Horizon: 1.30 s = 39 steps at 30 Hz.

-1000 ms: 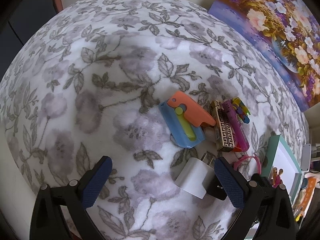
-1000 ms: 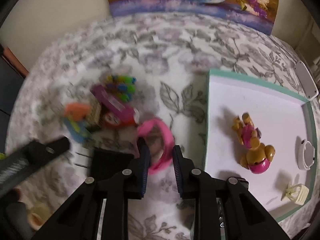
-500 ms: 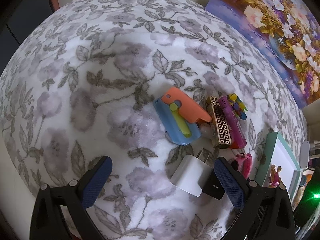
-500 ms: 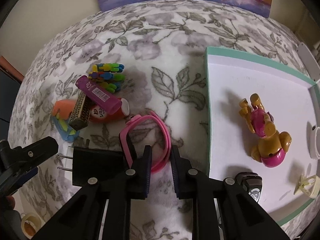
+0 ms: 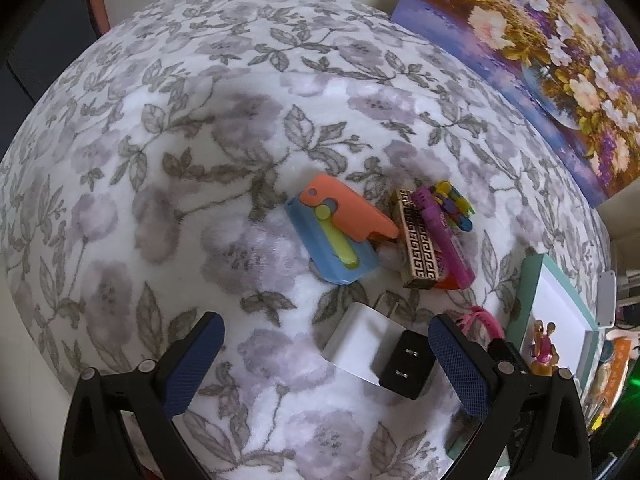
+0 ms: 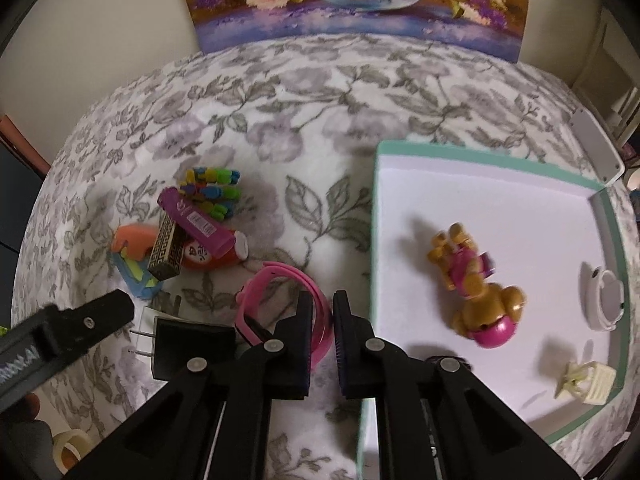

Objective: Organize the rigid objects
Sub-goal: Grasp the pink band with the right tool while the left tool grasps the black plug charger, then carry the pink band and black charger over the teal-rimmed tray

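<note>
Gripping the pink band (image 6: 316,312), right tongs (image 6: 322,316) have shifted trayward.

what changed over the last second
The right claw has closed on the pink band and drawn it off the pile toward the tray. The left claw stays open over the chargers. The toy pile and the tray's contents are unmoved.

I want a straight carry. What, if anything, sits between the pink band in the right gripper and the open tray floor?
Only the tray's low green rim lies between them; it must be lifted over. The right gripper is shut on the pink band. Beyond the rim the near tray floor is bare; the toy figure lies farther in.
</note>
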Each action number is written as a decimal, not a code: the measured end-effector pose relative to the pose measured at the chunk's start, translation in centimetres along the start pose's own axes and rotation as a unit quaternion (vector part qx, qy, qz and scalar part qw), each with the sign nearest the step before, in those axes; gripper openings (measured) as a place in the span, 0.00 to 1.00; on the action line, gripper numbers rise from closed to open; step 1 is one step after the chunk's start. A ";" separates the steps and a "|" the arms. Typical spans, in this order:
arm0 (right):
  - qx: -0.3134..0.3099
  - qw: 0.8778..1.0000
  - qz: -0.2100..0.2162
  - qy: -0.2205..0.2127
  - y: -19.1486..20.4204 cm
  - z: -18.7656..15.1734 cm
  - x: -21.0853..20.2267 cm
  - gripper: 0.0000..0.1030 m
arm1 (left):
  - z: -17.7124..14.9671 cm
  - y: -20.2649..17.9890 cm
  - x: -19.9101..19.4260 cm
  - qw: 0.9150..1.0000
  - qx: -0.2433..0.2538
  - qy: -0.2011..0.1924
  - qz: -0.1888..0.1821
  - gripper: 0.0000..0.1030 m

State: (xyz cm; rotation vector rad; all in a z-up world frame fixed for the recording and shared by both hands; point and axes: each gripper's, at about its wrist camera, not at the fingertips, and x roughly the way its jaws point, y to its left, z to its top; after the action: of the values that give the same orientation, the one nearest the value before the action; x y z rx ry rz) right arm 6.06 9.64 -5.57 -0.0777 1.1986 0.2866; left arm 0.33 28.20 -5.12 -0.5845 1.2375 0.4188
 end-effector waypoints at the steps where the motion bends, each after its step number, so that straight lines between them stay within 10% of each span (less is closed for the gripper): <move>1: 0.000 1.000 -0.002 -0.004 -0.2 0.0 -0.4 0.10 | -0.1 -0.2 -0.1 1.000 0.005 0.000 0.001 1.00; 16: 0.022 0.998 -0.029 -0.049 -4.9 0.0 -4.9 0.10 | -2.4 -5.4 0.6 0.992 0.118 0.009 0.033 0.94; 28: 0.045 0.997 -0.036 -0.058 -7.8 -0.1 -5.9 0.10 | -5.2 -9.9 3.1 0.965 0.230 0.000 0.130 0.83; 39: 0.073 0.995 -0.032 -0.058 -10.6 0.0 -6.1 0.10 | -5.5 -10.6 3.1 0.959 0.240 -0.011 0.148 0.65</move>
State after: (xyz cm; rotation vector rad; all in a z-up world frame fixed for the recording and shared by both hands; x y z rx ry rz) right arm 6.80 -1.58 -0.90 0.0280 1.0969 0.1454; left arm 3.39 16.47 -7.28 0.0225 1.3513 0.3531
